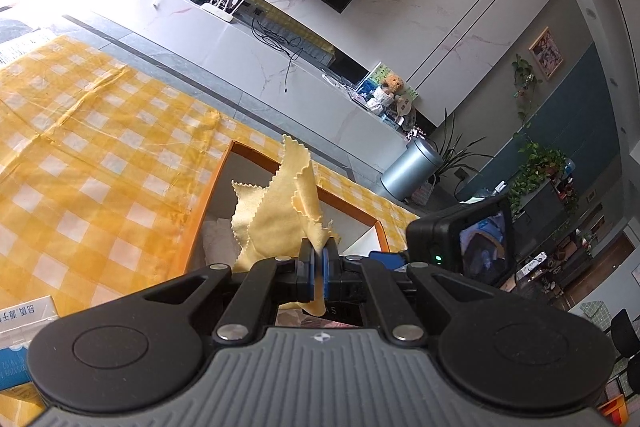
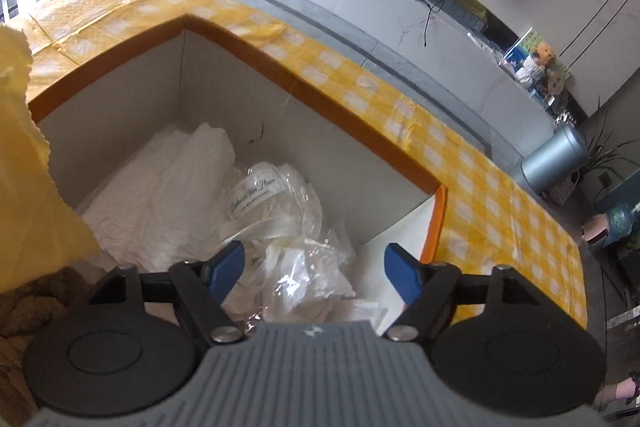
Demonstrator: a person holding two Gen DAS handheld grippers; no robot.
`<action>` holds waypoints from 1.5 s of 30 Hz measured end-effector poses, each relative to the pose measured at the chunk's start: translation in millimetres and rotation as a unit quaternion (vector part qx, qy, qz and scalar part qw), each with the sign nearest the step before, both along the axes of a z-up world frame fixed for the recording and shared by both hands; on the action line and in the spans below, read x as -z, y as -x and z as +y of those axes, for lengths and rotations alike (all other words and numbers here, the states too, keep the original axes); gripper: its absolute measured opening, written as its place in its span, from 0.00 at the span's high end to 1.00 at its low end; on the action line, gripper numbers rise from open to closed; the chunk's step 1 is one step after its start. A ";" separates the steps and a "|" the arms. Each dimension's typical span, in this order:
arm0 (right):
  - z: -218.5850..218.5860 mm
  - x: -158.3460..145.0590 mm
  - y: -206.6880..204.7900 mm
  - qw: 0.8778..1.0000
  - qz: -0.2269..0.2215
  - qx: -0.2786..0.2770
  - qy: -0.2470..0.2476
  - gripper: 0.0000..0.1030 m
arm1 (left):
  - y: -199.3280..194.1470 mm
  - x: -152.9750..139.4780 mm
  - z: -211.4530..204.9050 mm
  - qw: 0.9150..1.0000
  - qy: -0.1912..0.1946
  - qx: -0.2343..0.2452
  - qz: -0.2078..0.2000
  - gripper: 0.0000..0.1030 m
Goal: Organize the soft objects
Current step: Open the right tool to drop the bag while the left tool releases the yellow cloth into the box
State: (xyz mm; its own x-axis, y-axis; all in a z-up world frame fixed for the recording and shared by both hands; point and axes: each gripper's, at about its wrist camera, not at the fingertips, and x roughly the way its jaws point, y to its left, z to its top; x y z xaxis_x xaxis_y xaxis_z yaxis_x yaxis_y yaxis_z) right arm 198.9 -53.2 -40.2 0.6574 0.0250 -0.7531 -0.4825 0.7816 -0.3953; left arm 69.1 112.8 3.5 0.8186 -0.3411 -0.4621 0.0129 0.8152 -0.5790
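Fingers [image 1: 307, 263] of the left gripper [image 1: 319, 265] pinch one pale yellow cloth with zigzag-cut edges [image 1: 280, 211], holding it up over the orange-rimmed cardboard box [image 1: 208, 187] on the yellow-checked desk [image 1: 80, 131]. Right gripper [image 2: 314, 263] tilts down into that box, its blue fingers [image 2: 228, 261] spread wide and holding nothing, above one white crumpled cloth [image 2: 160, 203] and clear plastic bags [image 2: 288, 251]; their number is unclear.

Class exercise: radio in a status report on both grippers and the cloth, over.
Left gripper shut on yellow cloth, above orange box. Right gripper open, empty, over the box. Nothing blocking.
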 end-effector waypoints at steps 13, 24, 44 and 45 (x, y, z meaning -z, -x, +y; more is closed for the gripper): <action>-67.3 -56.8 55.4 0.979 -0.148 0.009 -0.141 0.07 | -6.5 9.4 -23.8 0.998 -0.063 0.004 0.018 0.96; -89.3 -39.5 54.5 0.980 -0.120 0.030 -0.155 0.07 | -8.5 22.4 -53.1 0.983 -0.181 -0.006 0.036 0.96; -126.8 -59.1 58.9 0.969 -0.093 0.081 -0.216 0.07 | 9.0 -9.5 -87.6 0.945 -0.319 -0.069 -0.029 0.14; -129.5 -61.9 60.1 0.968 -0.094 0.082 -0.220 0.07 | 10.4 -11.1 -89.3 0.944 -0.320 -0.069 -0.032 0.13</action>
State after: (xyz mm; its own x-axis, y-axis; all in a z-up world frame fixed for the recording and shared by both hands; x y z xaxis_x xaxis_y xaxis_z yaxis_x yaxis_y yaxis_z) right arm 138.8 -182.7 21.7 0.8038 0.1997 -0.5604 -0.2900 0.9540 -0.0759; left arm 58.7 23.5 14.6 0.8683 0.1030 -0.4853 -0.1006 0.9944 0.0312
